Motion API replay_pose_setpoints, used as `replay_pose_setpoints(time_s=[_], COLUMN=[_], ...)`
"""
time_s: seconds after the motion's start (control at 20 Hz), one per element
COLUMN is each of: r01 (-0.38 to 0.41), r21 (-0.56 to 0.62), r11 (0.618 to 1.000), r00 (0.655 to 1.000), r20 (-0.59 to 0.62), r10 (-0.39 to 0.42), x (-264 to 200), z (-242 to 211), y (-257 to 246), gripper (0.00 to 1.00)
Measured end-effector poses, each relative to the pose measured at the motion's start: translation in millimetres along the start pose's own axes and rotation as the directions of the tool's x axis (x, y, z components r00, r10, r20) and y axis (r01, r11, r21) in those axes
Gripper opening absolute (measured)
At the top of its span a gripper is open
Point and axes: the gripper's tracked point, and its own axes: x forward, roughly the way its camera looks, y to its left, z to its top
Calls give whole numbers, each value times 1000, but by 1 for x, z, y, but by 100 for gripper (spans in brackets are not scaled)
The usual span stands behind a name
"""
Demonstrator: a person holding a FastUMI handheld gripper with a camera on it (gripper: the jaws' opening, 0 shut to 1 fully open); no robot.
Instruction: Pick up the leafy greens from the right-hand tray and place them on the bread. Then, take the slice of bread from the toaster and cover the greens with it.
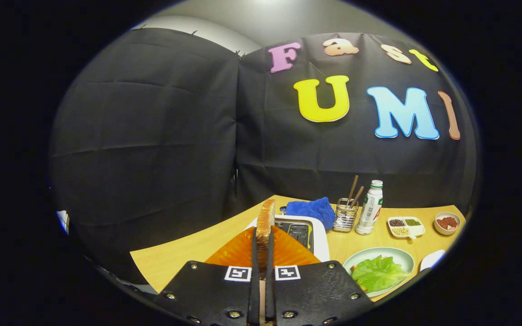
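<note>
From my remote seat, I see the pale wooden bench [184, 253] curving away at the left under the black cloth wall. On it lies an orange ribbed mat [238, 251], partly hidden by my hand-held gripper [263, 260], whose two black fingers stand nearly closed, both pressing on a toasted slice of bread [265, 222] held upright and edge-on between them, raised above the mat. Just beyond the slice sits the white toaster [320, 242], its dark slots showing beside the bread. Behind the toaster lies a crumpled blue cloth [313, 209]. To its right stands a wire mesh holder [345, 216] with brown sticks poking out, then a white plastic bottle with a green cap [370, 208]. Nearer me, right of the fingers, a pale green round plate [401, 257] carries the leafy greens [376, 273], spread over something beneath them that I cannot make out clearly. Farther right, a small white divided dish [406, 226] holds dark, green and pale grains, and a little bowl [447, 222] holds red bits.
</note>
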Motion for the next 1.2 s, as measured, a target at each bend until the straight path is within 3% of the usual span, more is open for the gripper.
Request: replay_pose_setpoints(time_s=[0.6, 1.2], r01=[-12, 105], r21=[39, 49], r11=[999, 993], r00=[997, 992], r20=[80, 70], r10=[9, -108], x=[-29, -79], z=[53, 45], y=[-17, -106], gripper=[5, 5])
